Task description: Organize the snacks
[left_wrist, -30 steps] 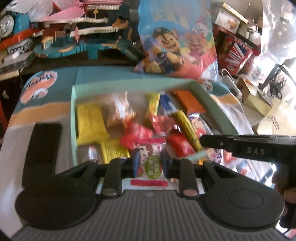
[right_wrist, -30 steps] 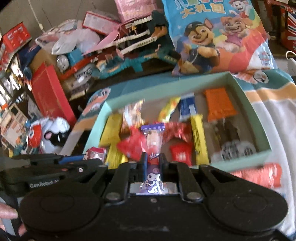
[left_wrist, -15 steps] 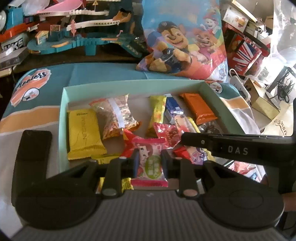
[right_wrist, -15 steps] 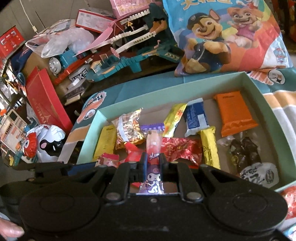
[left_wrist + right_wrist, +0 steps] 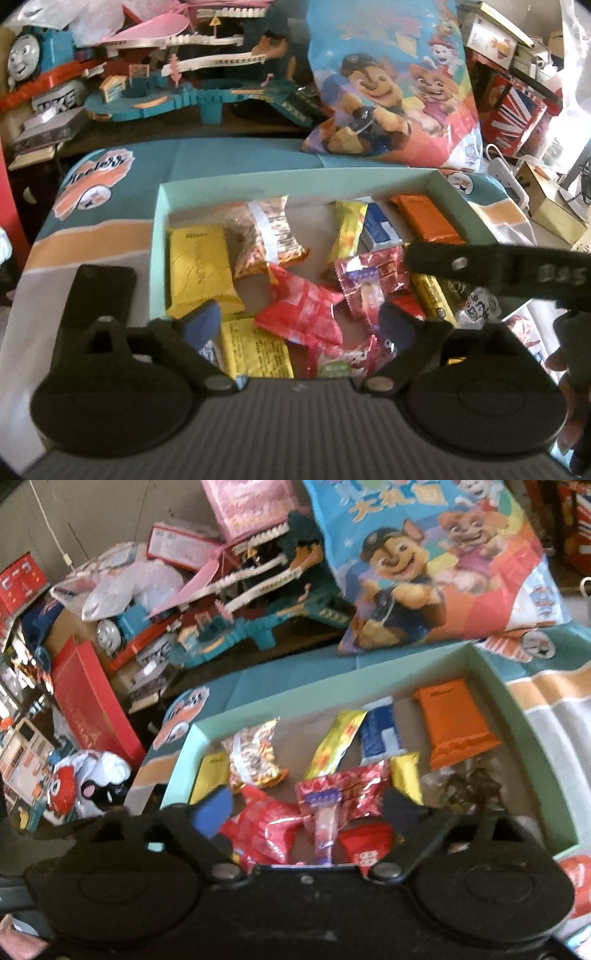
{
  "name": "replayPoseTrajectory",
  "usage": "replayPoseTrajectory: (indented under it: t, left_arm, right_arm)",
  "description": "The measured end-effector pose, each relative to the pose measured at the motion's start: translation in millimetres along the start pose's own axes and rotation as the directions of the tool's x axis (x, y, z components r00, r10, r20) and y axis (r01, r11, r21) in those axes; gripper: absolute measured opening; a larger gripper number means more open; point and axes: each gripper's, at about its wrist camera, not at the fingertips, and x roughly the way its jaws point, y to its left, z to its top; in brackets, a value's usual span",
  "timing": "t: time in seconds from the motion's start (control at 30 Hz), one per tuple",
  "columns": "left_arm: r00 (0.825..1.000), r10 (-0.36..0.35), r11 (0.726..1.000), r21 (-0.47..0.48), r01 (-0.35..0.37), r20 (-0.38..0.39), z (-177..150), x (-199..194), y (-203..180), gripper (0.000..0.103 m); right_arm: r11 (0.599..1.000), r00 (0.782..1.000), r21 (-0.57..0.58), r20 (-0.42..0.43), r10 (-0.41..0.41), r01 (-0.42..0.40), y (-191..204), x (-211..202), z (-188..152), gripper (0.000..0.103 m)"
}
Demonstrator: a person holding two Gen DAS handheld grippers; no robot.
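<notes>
With both sets of jaws just sprung wide and gripping nothing, the step in hand reads as release into the box.

Left gripper: jaws apart; white-and-green sweet lies loose between them at the box's near edge, partly on a red packet.

Right gripper: jaws apart; purple-topped lolly lies free between them on red wrappers.

Box holds yellow, orange, blue and red snacks, heaped towards the near side.

Outside: one red packet on the tabletop, just beside the right wall.

Next move, judged: lift clear, carry the right gripper to that stray packet, close on its edge.
</notes>
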Motion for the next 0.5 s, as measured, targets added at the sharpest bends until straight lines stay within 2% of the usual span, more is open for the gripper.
replayPoseTrajectory:
  t: [0.1, 0.2, 0.5]
  left_arm:
    - [1.000, 0.001, 1.000, -0.013, -0.001, 0.005, -1, -6, 0, 0.102]
    - [1.000, -0.003, 1.000, -0.011, 0.003, 0.012, -2, -14, -4, 0.103]
    - [0.999, -0.045, 0.999, 0.016, 0.045, 0.008, -19, -38, -25, 0.103]
  right_arm:
    - [1.000, 1.000, 0.007, 0.009, -0.012, 0.012, -4, -10, -1, 0.097]
    - [1.000, 1.000, 0.010, 0.016, -0.025, 0.024, -9, -25, -4, 0.103]
    - [0.996, 0.994, 0.031, 0.054, -0.090, 0.089, -37, -79, -19, 0.103]
